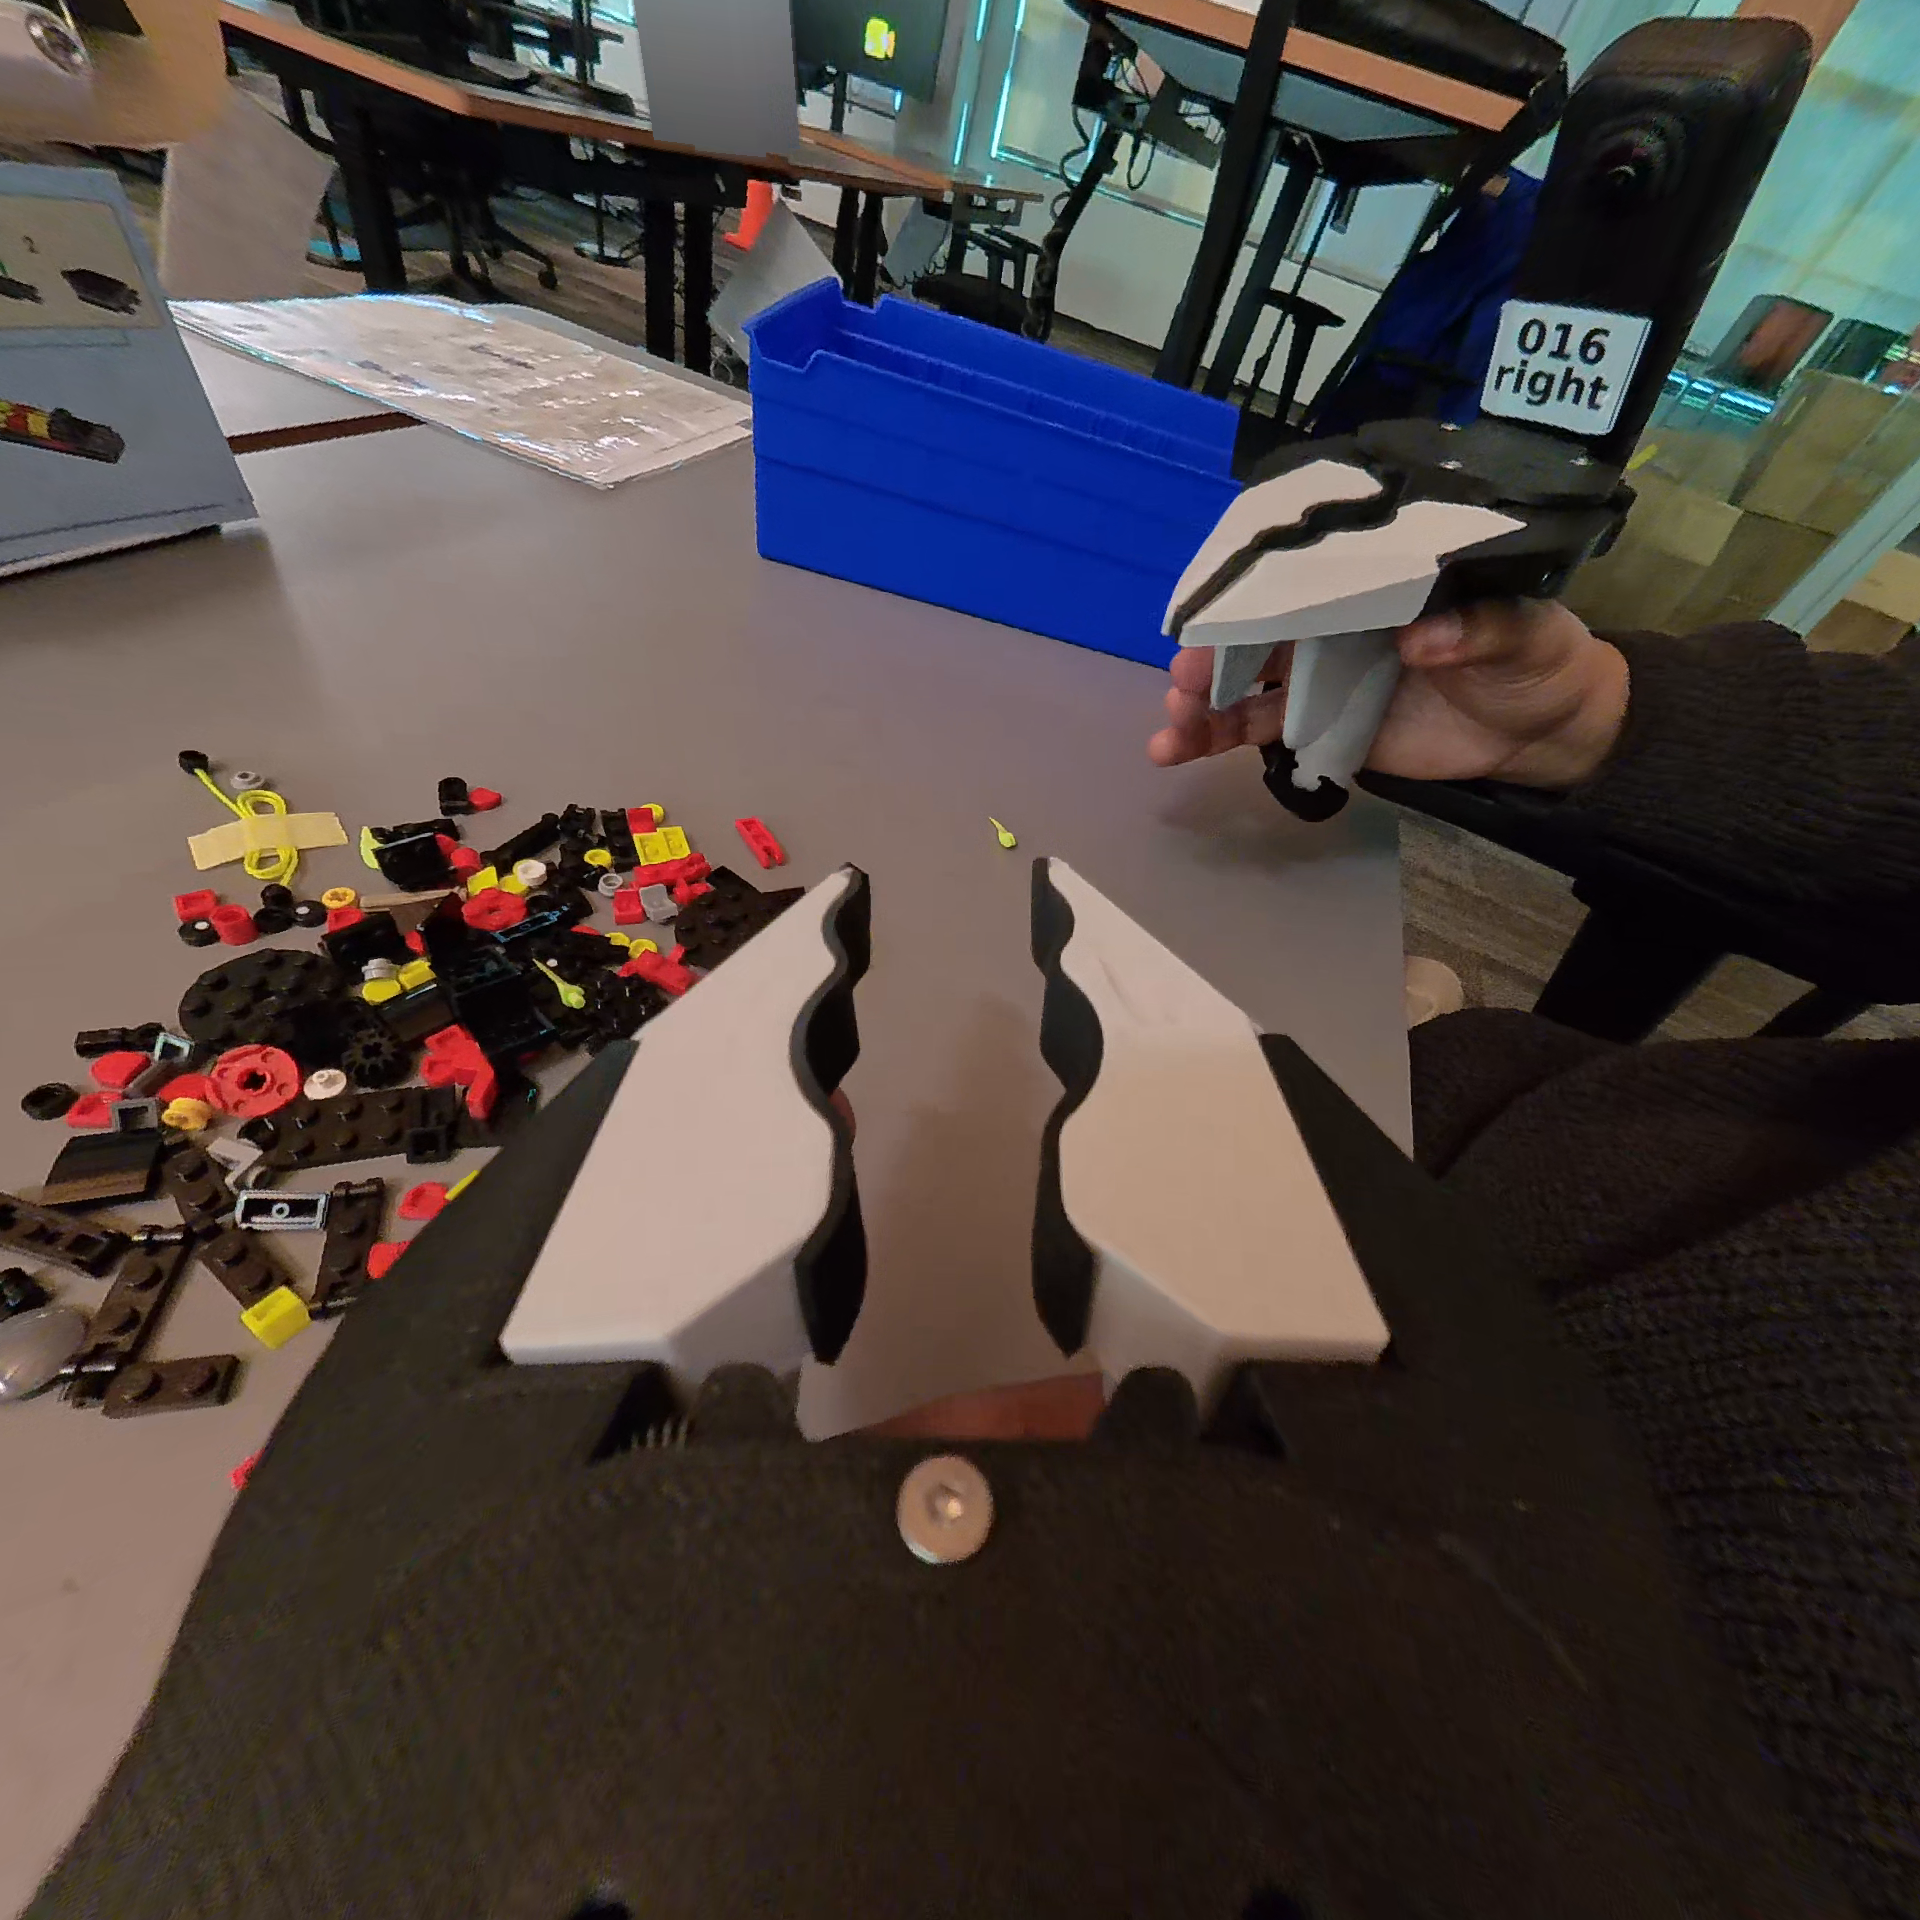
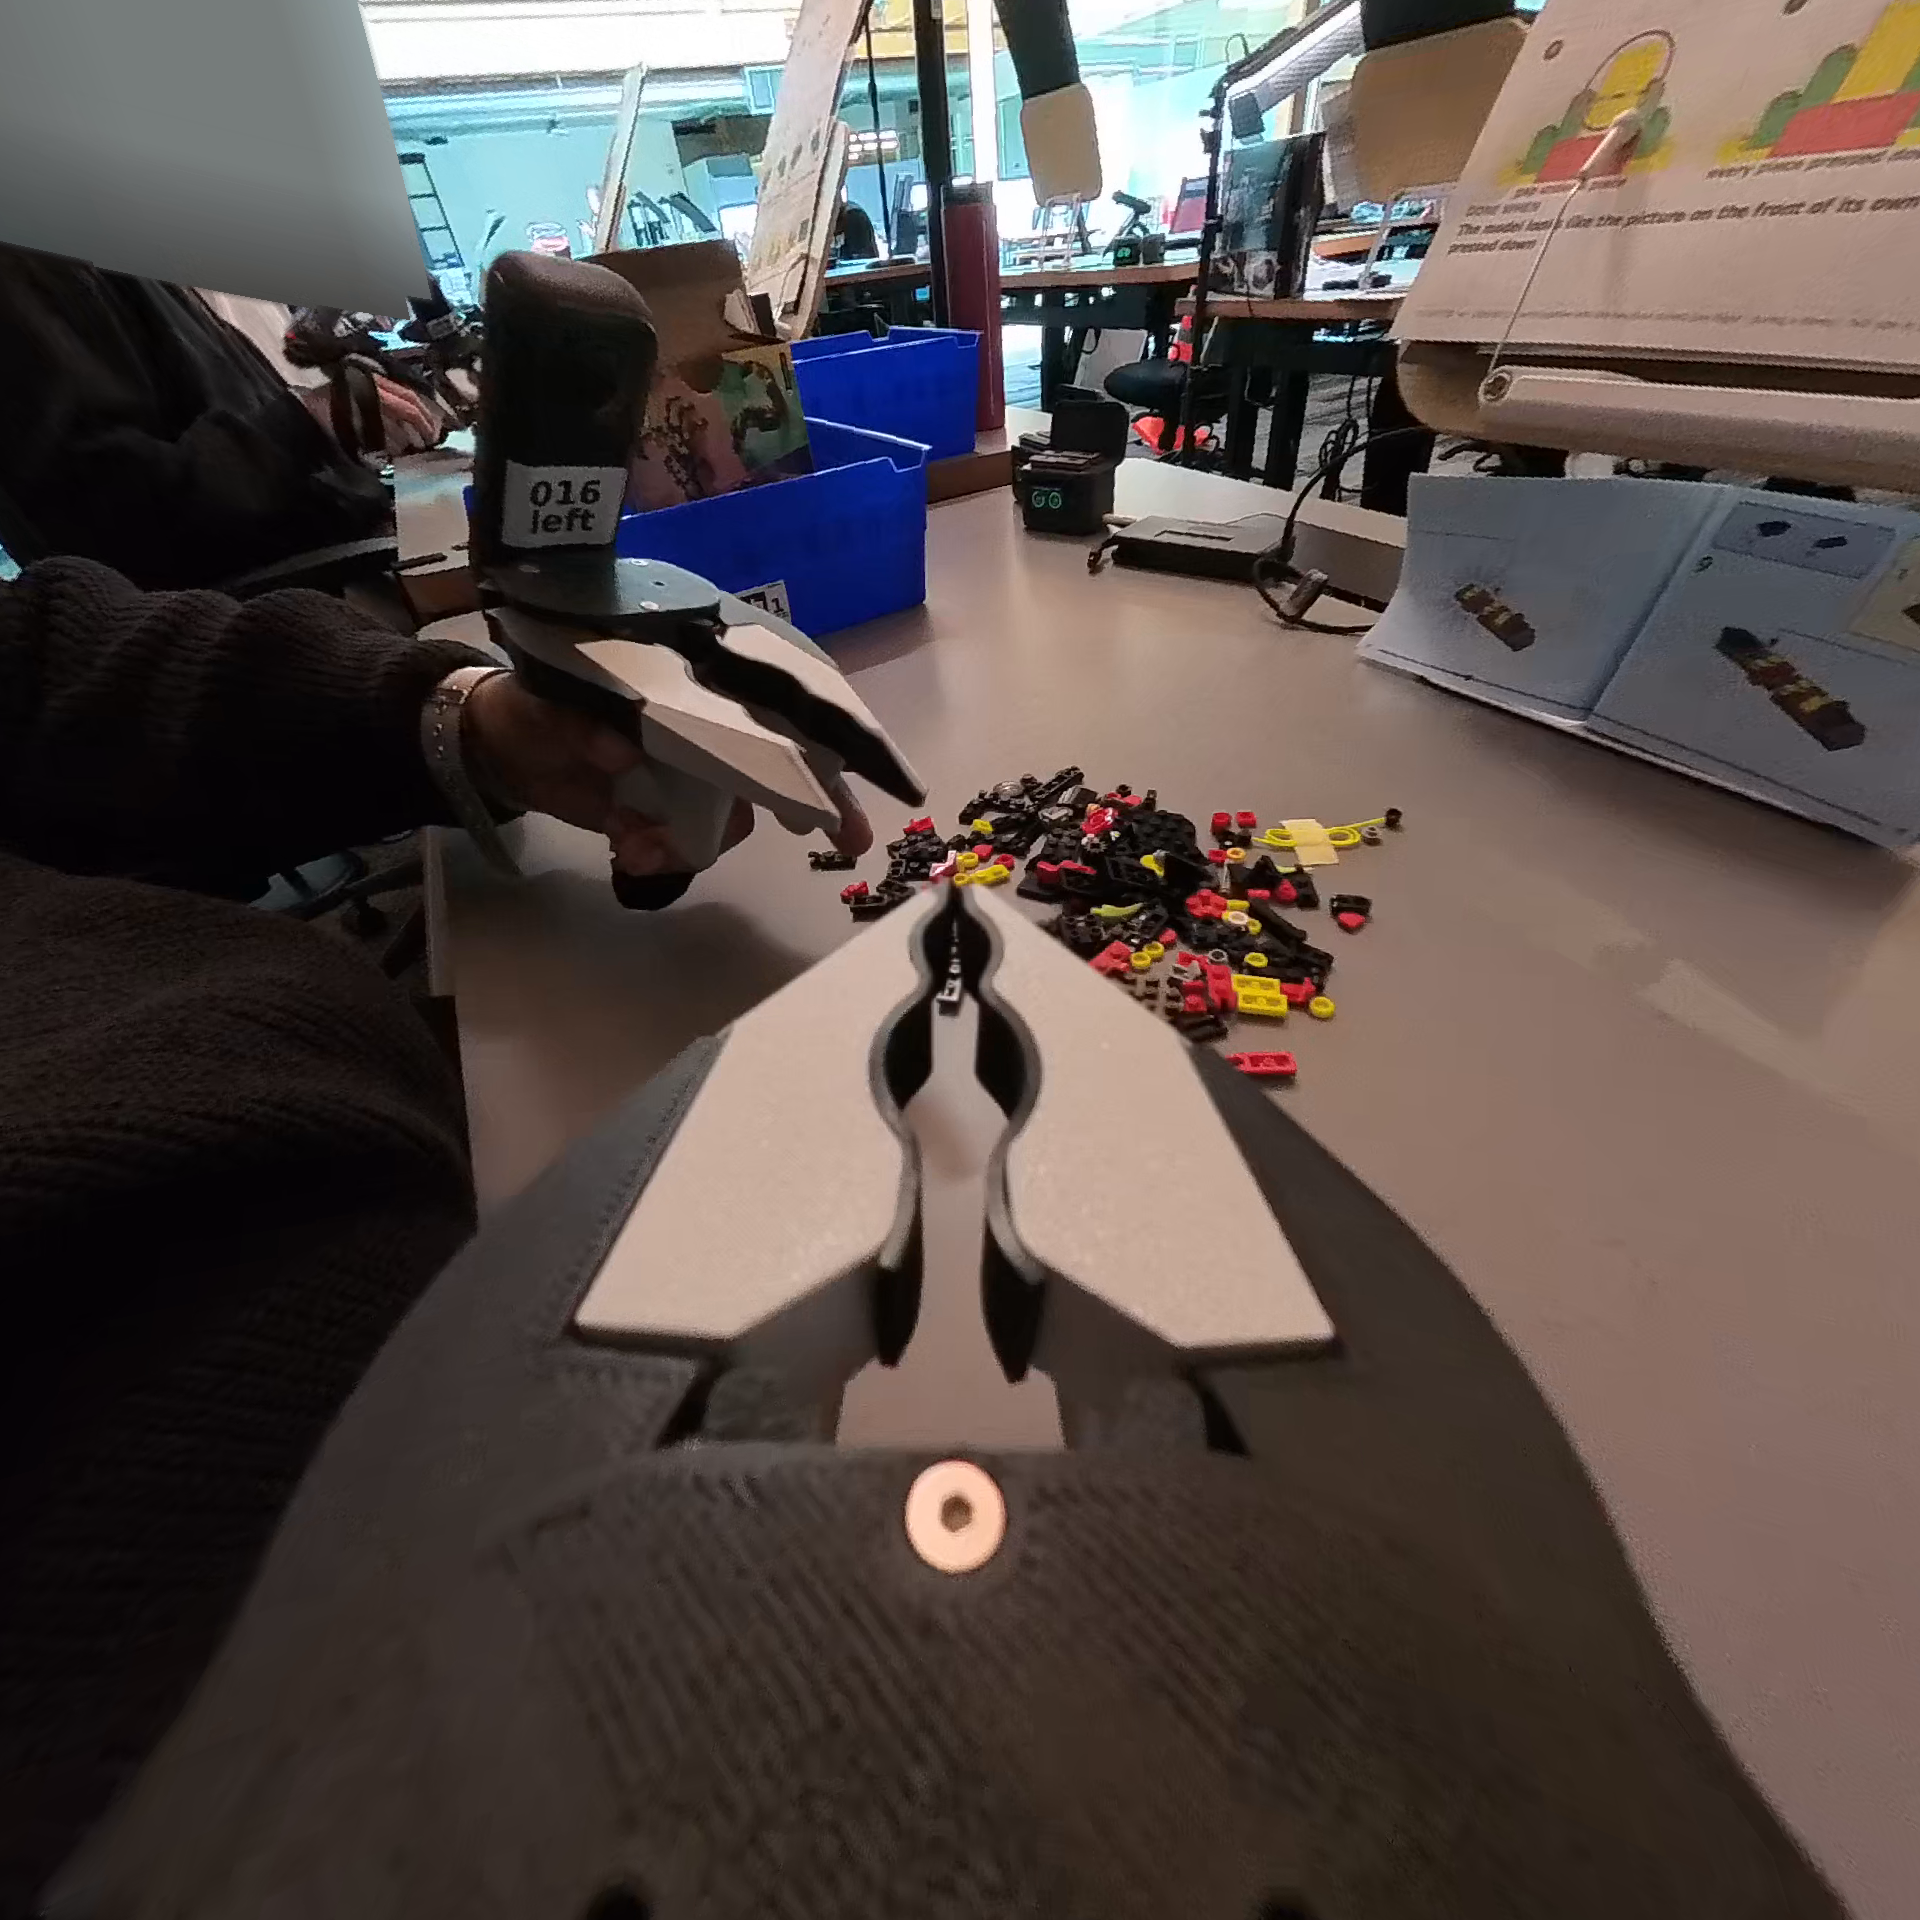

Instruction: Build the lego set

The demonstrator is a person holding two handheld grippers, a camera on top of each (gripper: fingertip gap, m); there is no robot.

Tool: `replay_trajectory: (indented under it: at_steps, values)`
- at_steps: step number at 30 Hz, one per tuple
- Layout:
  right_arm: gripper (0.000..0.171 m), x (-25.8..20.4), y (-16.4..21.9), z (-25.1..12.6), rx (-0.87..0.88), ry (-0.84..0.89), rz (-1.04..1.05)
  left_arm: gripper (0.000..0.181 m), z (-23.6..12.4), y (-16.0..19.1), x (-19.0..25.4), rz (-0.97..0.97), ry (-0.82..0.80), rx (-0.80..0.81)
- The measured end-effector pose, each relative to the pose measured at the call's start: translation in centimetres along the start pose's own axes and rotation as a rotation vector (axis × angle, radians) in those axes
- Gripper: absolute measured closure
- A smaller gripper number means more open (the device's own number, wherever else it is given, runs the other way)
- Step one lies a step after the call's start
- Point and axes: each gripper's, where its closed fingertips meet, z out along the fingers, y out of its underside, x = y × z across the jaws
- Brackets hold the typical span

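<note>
A pile of loose black, red and yellow lego pieces (image 1: 416, 987) lies on the grey table (image 1: 935, 675); it also shows in the right wrist view (image 2: 1143, 904). My left gripper (image 1: 948, 873) is open and empty, just right of the pile and low over the table; it shows in the right wrist view (image 2: 873, 808) at the pile's left edge. My right gripper (image 2: 951, 896) is shut, its tips pointing at the pile's near edge. A small dark piece shows in the gap between its fingers; I cannot tell whether it is held. In the left wrist view the right gripper (image 1: 1179, 623) hangs over the table's right side.
A blue bin (image 1: 987, 499) stands at the back right. An open instruction booklet (image 2: 1662, 644) is propped behind the pile. A laminated sheet (image 1: 468, 384) lies farther back. A lone red plate (image 1: 761, 840) and a neon-yellow bit (image 1: 1001, 831) lie apart. The table edge (image 1: 1397, 935) is close on the right. Left tips to right tips: about 9 cm.
</note>
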Motion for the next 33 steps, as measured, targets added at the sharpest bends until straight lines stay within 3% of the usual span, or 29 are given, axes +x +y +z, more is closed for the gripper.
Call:
replay_trajectory:
  at_steps: [9,17,33]
  values:
    - [0.171,-0.6,0.2,0.0,-0.011,-0.037,-0.006,0.161,0.0,0.2,0.0,0.001,0.006,-0.011]
    - [0.171,-0.7,0.4,0.1,-0.024,-0.038,-0.034,0.181,-0.1,0.1,0.4,0.037,0.022,0.005]
    - [0.171,-0.6,1.1,0.3,-0.058,-0.019,-0.057,0.181,0.1,0.4,0.5,0.062,0.022,-0.010]
